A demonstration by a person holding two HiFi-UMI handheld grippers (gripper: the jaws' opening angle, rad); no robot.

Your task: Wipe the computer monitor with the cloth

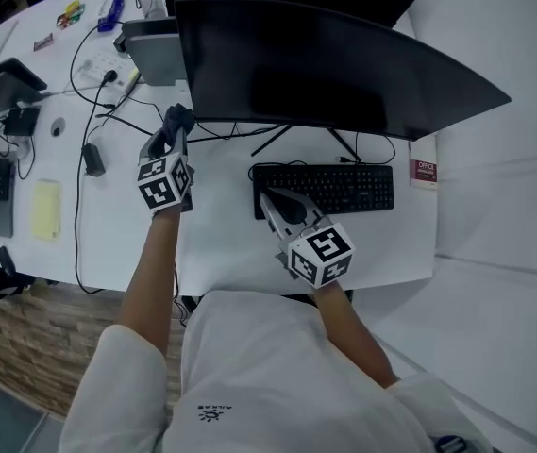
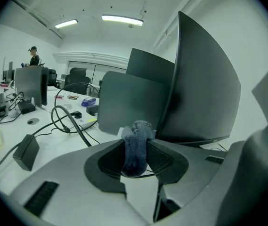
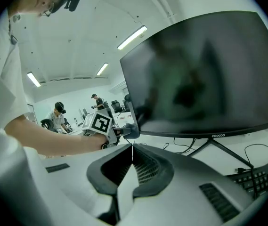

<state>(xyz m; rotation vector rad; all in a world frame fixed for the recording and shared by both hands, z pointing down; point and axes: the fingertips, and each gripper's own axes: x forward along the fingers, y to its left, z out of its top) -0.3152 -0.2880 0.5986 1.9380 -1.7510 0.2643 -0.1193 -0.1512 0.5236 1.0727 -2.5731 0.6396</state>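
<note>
While the right gripper (image 3: 132, 146) sits clenched and empty, the left gripper (image 2: 137, 136) clamps the cloth (image 2: 134, 155) near the monitor (image 2: 204, 88).

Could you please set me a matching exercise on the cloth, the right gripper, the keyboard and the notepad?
Things:
1. cloth
2. right gripper
3. keyboard
4. notepad

Place, colour or state:
A. shut, with nothing between the jaws
B. pale yellow
C. clamped in the left gripper
D. black, in front of the monitor

Pairs: 1-C, 2-A, 3-D, 4-B.
</note>
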